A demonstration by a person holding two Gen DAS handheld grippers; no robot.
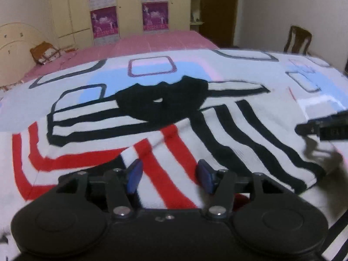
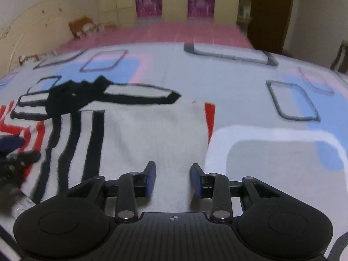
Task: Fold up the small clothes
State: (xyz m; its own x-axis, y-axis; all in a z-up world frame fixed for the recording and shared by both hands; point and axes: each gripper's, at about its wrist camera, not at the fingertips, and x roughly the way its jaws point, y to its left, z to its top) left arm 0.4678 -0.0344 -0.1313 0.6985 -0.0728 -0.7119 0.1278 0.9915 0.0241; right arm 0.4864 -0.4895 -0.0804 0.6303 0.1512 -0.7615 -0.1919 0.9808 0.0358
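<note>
I've got the striped shirt [image 1: 174,134] spread flat on the patterned bedsheet [image 1: 239,69], black collar at twelve o'clock, red stripes toward seven. My left gripper [image 1: 169,176] hangs over the red stripes, pads apart, nothing pinched. My right gripper [image 2: 173,179] sits over the plain white panel, also parted, gripping nothing. Pink bed [image 1: 156,41] beyond.

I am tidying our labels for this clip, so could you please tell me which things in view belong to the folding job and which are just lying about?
Part of the job:
striped garment
left gripper
right gripper
patterned sheet it lies on

Just lying about:
brown cushion
pink bedcover
wooden chair
cupboard posters
</note>
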